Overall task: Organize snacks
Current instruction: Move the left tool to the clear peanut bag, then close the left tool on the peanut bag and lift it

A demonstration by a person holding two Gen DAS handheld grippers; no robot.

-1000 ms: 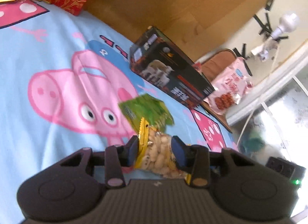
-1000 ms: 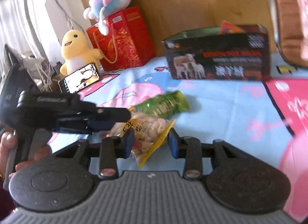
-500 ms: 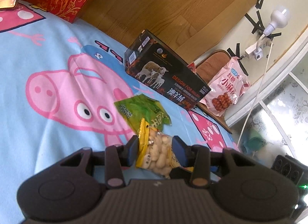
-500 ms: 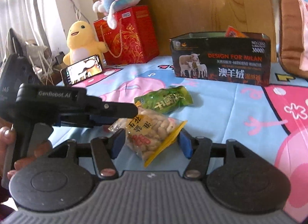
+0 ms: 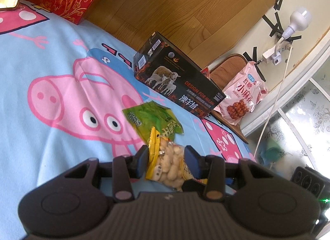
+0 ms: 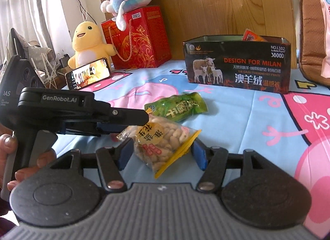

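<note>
Black box (image 6: 237, 64) reads "DESIGN FOR MILAN"; left gripper (image 5: 166, 158) jaws clamp peanut bag (image 6: 163, 143), right gripper (image 6: 163, 153) jaws wide.

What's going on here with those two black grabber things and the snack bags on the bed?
A person is tidying snacks with a hand-held gripper in each hand. The left gripper is clamped on one end of a clear bag of peanuts, holding it just above the cartoon pig bedsheet. The right gripper sits around the bag's other end with its pads apart from it. A green snack packet lies just behind on the sheet. Further back stands an open black box with an orange packet already poking out.
</note>
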